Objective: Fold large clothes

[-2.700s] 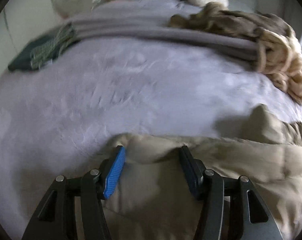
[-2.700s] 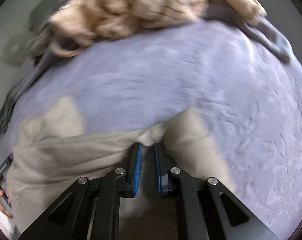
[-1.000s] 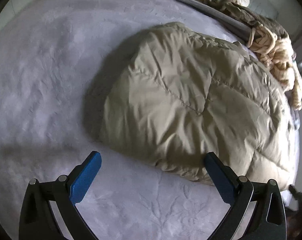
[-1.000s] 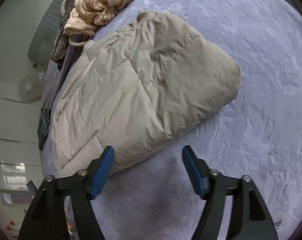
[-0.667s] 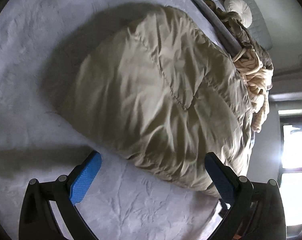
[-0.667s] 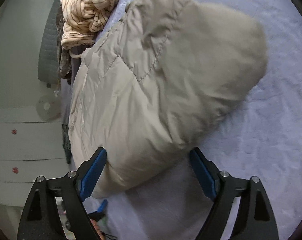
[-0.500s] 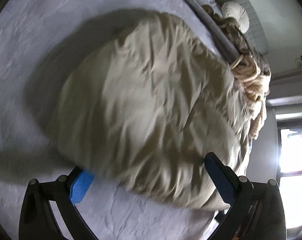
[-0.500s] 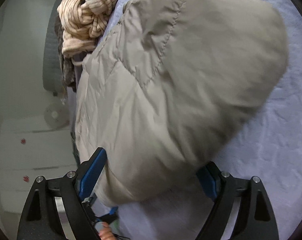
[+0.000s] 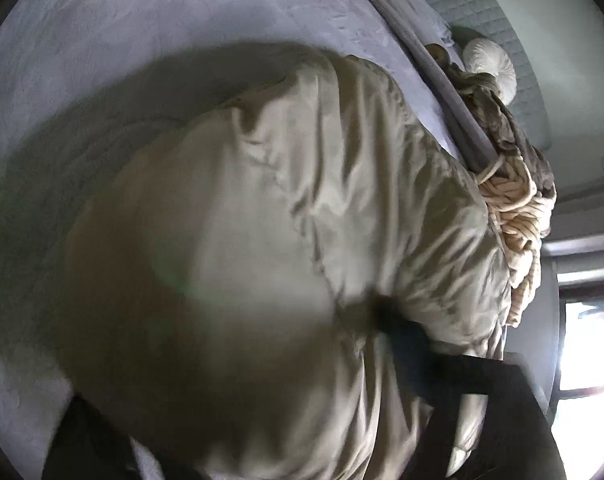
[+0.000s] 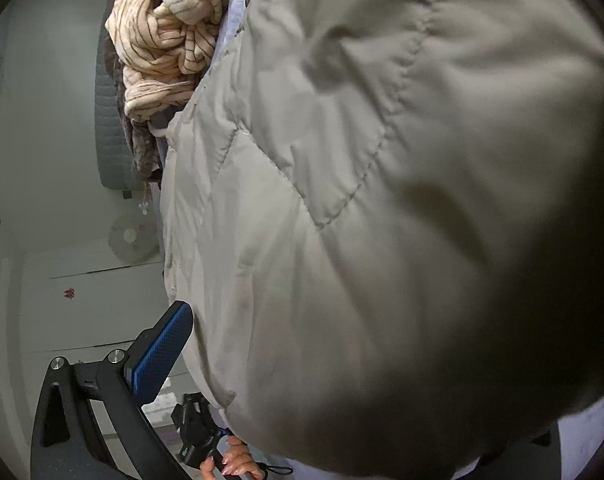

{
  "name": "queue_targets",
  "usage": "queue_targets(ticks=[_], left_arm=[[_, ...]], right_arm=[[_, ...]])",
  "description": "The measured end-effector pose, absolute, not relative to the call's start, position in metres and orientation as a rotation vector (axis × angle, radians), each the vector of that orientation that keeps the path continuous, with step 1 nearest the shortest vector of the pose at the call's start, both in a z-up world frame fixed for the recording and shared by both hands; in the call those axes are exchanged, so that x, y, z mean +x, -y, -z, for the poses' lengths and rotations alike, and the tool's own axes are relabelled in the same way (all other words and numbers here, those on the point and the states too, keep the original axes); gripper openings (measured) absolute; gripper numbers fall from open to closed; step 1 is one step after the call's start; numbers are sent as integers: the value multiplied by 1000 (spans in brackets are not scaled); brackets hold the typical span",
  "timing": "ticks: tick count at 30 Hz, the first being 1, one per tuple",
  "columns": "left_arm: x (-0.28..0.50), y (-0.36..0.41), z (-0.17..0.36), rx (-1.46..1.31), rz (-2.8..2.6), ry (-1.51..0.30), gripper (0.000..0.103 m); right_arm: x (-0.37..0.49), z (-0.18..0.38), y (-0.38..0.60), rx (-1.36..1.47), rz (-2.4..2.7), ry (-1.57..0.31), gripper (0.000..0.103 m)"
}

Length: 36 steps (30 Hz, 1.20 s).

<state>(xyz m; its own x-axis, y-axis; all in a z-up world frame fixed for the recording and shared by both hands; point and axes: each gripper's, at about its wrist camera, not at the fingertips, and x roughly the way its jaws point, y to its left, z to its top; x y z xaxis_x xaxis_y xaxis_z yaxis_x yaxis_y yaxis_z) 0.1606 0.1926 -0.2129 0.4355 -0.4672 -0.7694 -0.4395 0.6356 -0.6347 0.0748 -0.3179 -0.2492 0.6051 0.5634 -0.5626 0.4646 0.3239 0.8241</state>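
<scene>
Both grippers close in around the folded beige puffer jacket (image 9: pixel 294 240) on the bed (image 9: pixel 102 40)

A second ago the jaws hung wide and short of the bundle; now it fills both views, bulging between them, so a scoop to move it looks likely. The left gripper (image 9: pixel 238 408) shows one dark finger against the fabric, the right gripper (image 10: pixel 353 380) one blue pad at the jacket's left edge; whether either grips cannot be told. Only the right view shows the person's hand (image 10: pixel 232 465); only the left shows the window (image 9: pixel 589 344)
</scene>
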Motion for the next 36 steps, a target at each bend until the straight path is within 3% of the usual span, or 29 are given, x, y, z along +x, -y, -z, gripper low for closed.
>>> queue_targets(ticks=[1, 4, 8, 11, 13, 25, 36], left_arm=[[160, -194, 210, -937, 39, -1158, 37], [159, -190, 192, -823, 62, -1133, 24], [159, -175, 171, -655, 90, -1109, 21], [156, -173, 159, -602, 122, -1098, 21], [152, -173, 152, -562, 144, -1096, 21], [87, -199, 130, -443, 260, -1138, 21], [-25, -219, 126, -404, 242, -1219, 21]], right_arm=[[75, 250, 319, 1303, -85, -995, 103], [71, 251, 321, 1309, -85, -1003, 101], [66, 251, 322, 1299, -30, -1045, 49], [59, 241, 321, 1263, -38, -1028, 33], [54, 234, 319, 1247, -45, -1019, 29], [-24, 205, 296, 1196, 7, -1021, 27], [-97, 203, 284, 1193, -4, -1106, 27]])
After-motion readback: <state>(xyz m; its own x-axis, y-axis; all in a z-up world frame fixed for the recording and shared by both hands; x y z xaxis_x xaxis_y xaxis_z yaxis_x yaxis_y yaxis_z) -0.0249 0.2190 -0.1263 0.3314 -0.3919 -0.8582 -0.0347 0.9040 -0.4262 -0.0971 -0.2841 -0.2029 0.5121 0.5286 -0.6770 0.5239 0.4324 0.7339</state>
